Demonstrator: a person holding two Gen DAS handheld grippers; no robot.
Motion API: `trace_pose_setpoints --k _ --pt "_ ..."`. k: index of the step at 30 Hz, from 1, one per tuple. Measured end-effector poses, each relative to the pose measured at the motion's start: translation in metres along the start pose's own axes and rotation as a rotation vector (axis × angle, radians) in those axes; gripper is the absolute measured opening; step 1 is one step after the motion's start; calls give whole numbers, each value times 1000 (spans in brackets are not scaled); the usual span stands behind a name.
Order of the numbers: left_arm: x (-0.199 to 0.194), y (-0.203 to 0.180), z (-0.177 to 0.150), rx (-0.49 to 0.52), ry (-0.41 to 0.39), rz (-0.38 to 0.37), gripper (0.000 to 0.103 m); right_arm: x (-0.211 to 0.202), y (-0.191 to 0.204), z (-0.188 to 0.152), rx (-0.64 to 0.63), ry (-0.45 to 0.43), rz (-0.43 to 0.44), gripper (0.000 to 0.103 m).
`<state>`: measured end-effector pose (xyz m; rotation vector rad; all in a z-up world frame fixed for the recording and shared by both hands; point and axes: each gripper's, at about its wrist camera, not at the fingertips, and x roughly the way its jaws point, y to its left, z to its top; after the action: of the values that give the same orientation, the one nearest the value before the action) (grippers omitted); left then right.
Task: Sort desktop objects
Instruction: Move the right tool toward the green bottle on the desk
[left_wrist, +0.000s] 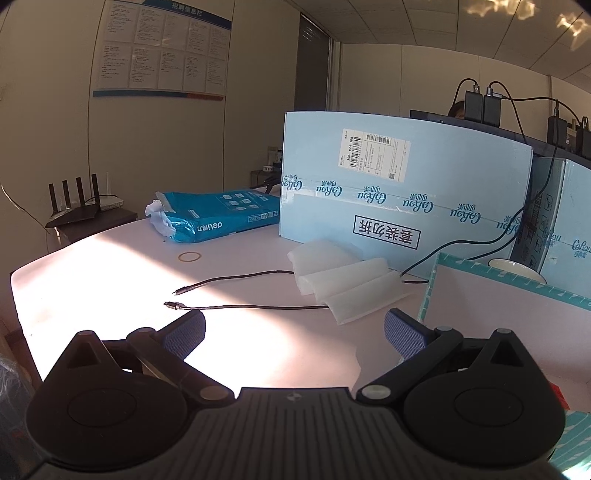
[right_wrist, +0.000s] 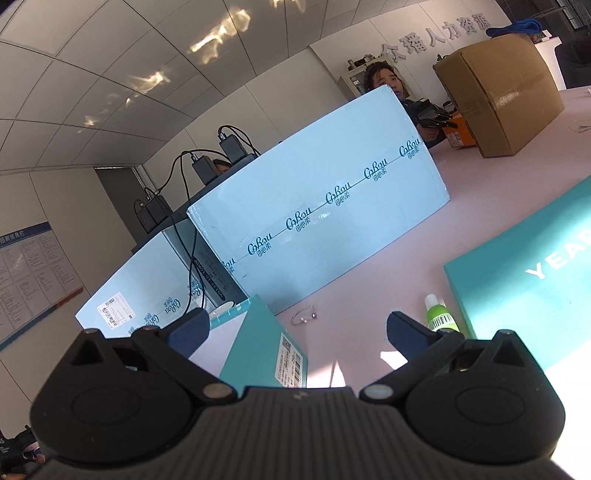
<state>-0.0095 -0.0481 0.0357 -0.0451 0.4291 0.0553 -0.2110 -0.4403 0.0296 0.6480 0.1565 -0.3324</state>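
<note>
Left gripper (left_wrist: 294, 330) spread, empty, above pale desk (left_wrist: 92, 280); two black charging cables (left_wrist: 251, 306) and folded white foam sheets (left_wrist: 343, 288) just ahead. Right gripper (right_wrist: 297, 332) spread, empty; small green plastic bottle (right_wrist: 441, 315) beside its right finger, and what may be a pearl earring (right_wrist: 304, 316) ahead, between the fingers.

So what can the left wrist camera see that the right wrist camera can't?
Only the left wrist view shows the tan rubber band, two black charging cables, folded white foam sheets, the blue paper ream and the black router. Only the right wrist view shows the small green bottle, the brown cardboard box and the teal lid. Both show the pale blue cartons and the pink table.
</note>
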Motion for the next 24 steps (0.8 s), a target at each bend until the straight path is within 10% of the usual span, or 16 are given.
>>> trace_pose_setpoints --k 16,24 --pt "8 -3 10 64 -9 84 103 6 20 1 26 73 112 103" --pt "2 14 13 -2 -22 53 103 35 24 2 -173 105 -155 103"
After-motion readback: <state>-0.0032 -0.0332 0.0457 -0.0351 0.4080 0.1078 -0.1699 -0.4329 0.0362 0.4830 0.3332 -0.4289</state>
